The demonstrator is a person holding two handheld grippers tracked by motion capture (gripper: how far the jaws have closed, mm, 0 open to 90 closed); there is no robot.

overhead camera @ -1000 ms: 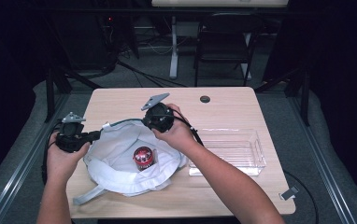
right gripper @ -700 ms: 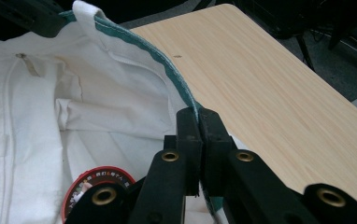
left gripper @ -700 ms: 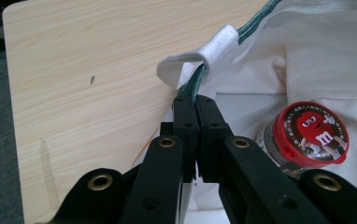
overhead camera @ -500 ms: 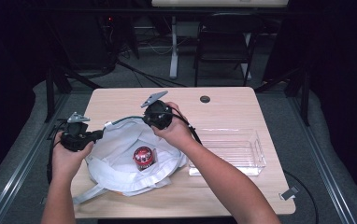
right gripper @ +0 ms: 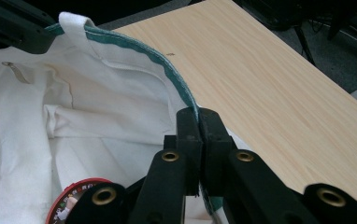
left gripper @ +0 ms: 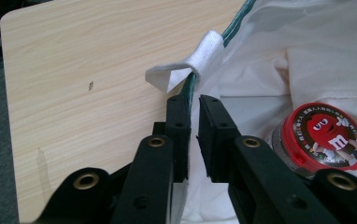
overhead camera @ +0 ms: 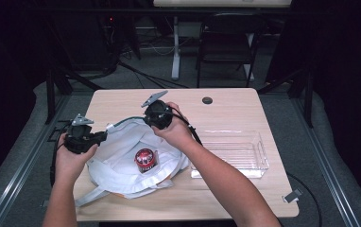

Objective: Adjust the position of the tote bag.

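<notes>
Right claw (right gripper: 198, 122) is clamped on the white bag's (overhead camera: 122, 156) green rim; left claw (left gripper: 193, 108) has just been opening, rim seemingly loose between its jaws. Candy jar (overhead camera: 145, 159) sits inside the bag on the counter (overhead camera: 244, 198). Release step; next, probably back the left off.

High view overhead facing forward, 2 claw cameras close, sharing bag (overhead camera: 126, 156)

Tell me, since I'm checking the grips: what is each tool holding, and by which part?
The right tool clamps the white bag by its green-edged rim. The left tool has just been opening; the rim sits between its jaws, unpinched.
</notes>
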